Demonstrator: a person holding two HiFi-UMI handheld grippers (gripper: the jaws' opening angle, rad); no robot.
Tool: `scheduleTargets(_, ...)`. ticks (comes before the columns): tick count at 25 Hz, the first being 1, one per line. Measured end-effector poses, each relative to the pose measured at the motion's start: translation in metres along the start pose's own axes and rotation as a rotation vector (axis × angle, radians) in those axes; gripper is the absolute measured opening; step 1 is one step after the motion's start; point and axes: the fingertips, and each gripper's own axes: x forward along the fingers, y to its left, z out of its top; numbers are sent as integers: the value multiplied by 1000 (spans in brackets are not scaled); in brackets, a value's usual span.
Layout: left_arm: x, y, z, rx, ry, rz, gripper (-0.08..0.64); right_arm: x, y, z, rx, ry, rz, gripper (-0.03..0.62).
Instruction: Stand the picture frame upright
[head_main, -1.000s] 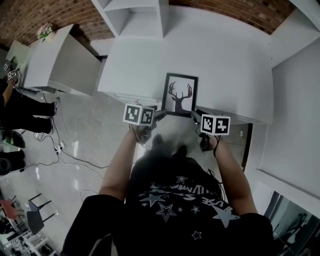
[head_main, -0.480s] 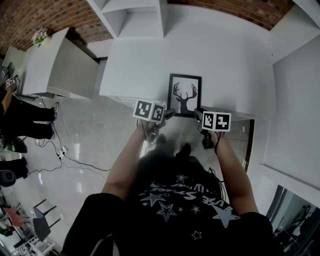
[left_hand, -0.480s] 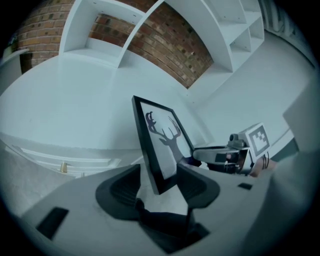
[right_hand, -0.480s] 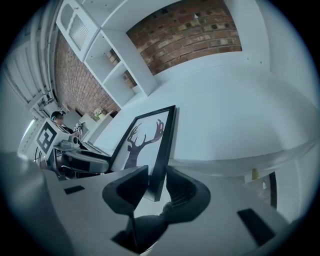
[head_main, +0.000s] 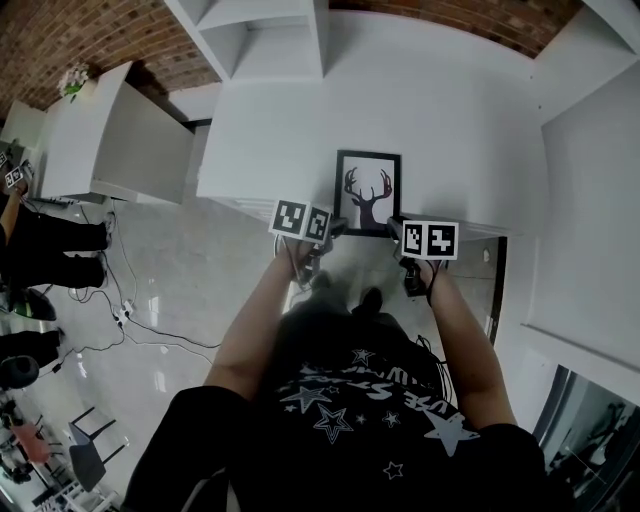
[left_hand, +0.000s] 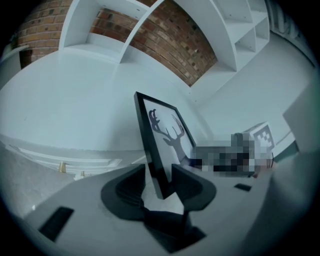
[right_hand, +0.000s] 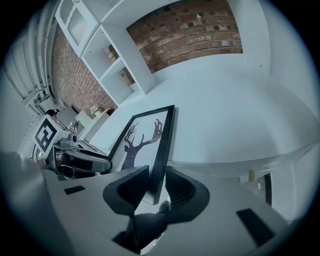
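A black picture frame (head_main: 367, 192) with a deer-antler print lies flat on the white table (head_main: 450, 120), its near edge at the table's front edge. My left gripper (head_main: 338, 228) is at the frame's near left corner. In the left gripper view the frame (left_hand: 165, 135) passes between the jaws of the left gripper (left_hand: 159, 175). They are closing, and a sliver of gap shows on one side. My right gripper (head_main: 396, 226) is at the near right corner. In the right gripper view the right gripper (right_hand: 156, 175) has its closing jaws snug against the frame (right_hand: 142, 140) edge.
A white shelf unit (head_main: 270, 40) stands at the table's back against a brick wall. A white cabinet (head_main: 120, 130) is to the left and a white counter (head_main: 590, 220) to the right. Cables (head_main: 130, 300) lie on the floor, and a person (head_main: 40, 240) stands far left.
Both grippers have moved forward and inward onto the frame's near corners. The frame has stayed in place on the table.
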Motion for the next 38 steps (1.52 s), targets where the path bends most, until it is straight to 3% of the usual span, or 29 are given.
scheduleTargets(6,5,1,-4,52,45,48,130,1,-5,0,-14,5,-36,94)
scheduleTargets(17,3,-2,-7,47,33,47,120,0,-5,-1,-8,17,-54,84)
scheduleTargets(25,-6,-9,2,77,-23,44,118,-9,-2,8,3,-21,-47,83)
scheduleTargets(38,-59,3,42,115,-157,62,117,-17,42,60,-51,-156,-39,81)
